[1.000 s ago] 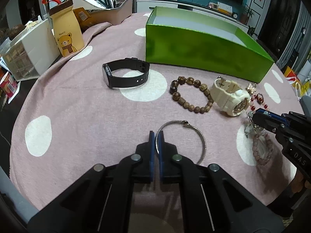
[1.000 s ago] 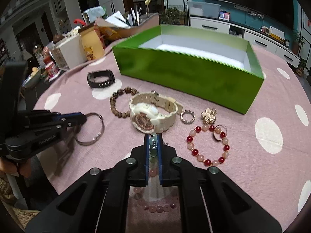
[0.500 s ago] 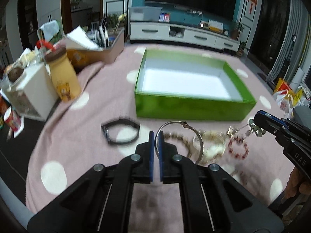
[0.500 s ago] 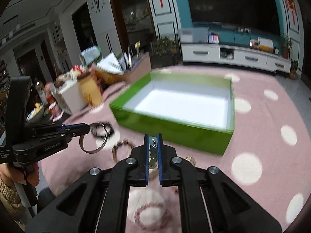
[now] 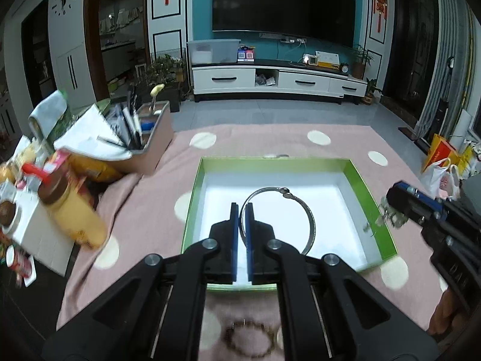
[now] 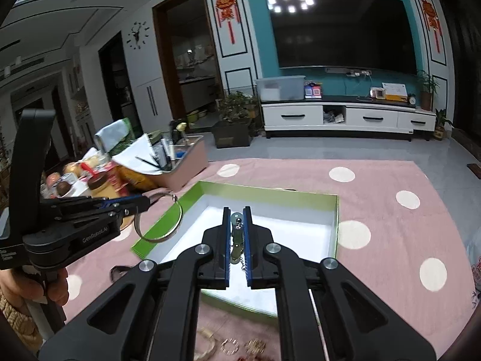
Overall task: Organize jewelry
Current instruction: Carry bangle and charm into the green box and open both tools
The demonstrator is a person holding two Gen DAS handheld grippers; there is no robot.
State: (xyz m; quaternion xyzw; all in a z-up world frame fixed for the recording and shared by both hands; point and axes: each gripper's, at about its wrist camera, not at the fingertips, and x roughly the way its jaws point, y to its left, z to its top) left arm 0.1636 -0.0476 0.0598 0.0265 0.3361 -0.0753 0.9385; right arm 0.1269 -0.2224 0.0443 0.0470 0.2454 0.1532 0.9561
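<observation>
The left tongs [image 5: 242,207] are closed on a thin silver metal bangle [image 5: 303,207], a plain wire hoop with a small hook clasp at its far edge. The blue pads pinch the hoop at its near left side, and the rest of the ring stands out to the right, over the white floor of the shallow green cardboard box [image 5: 360,180]. In the right wrist view the same bangle [image 6: 176,225] hangs at the box's left wall.

The right tongs [image 6: 236,213] are closed on a pale green beaded bracelet [image 6: 237,240]. Rounded translucent green beads and one small dark metallic bead sit between the blue pads, with a short fine chain trailing at the near end. This piece is held over the near part of the box's white interior. In the left wrist view it shows only as a blurred cluster at the tip of the right tongs [image 5: 390,204], at the box's right wall.

The box [image 6: 336,210] lies open on a pink tabletop with cream polka dots [image 5: 270,138]. Near its near edge, a brown beaded bracelet [image 5: 249,335] lies on the cloth, blurred. A hand [image 6: 45,282] grips the left tool's handle.
</observation>
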